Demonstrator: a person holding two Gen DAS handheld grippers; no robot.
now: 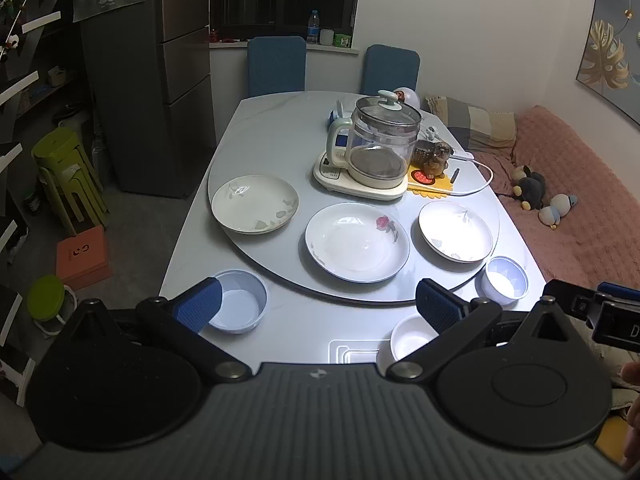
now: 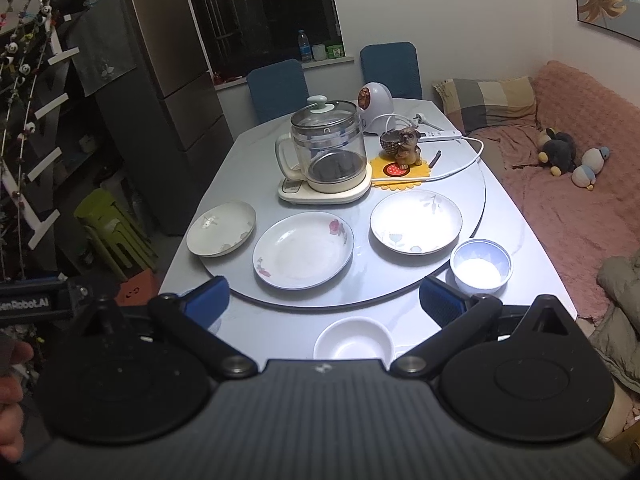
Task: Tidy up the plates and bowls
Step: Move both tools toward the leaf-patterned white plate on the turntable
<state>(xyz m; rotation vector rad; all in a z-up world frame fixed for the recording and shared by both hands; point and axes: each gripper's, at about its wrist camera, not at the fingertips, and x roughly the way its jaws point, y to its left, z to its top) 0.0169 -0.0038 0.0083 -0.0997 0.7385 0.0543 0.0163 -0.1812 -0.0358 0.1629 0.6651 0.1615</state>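
Note:
Three plates lie on the round turntable: a cream plate at left, a rose-patterned plate in the middle, a white flowered plate at right. Three bowls sit on the table in front: a blue bowl left, a small white bowl centre, a blue-rimmed bowl right. My left gripper is open and empty above the near table edge. My right gripper is open and empty, above the white bowl.
A glass kettle on its base, a dog figurine on a yellow mat, a power strip with cable and a white appliance occupy the far table. Two blue chairs stand behind. A pink sofa is right; green stools left.

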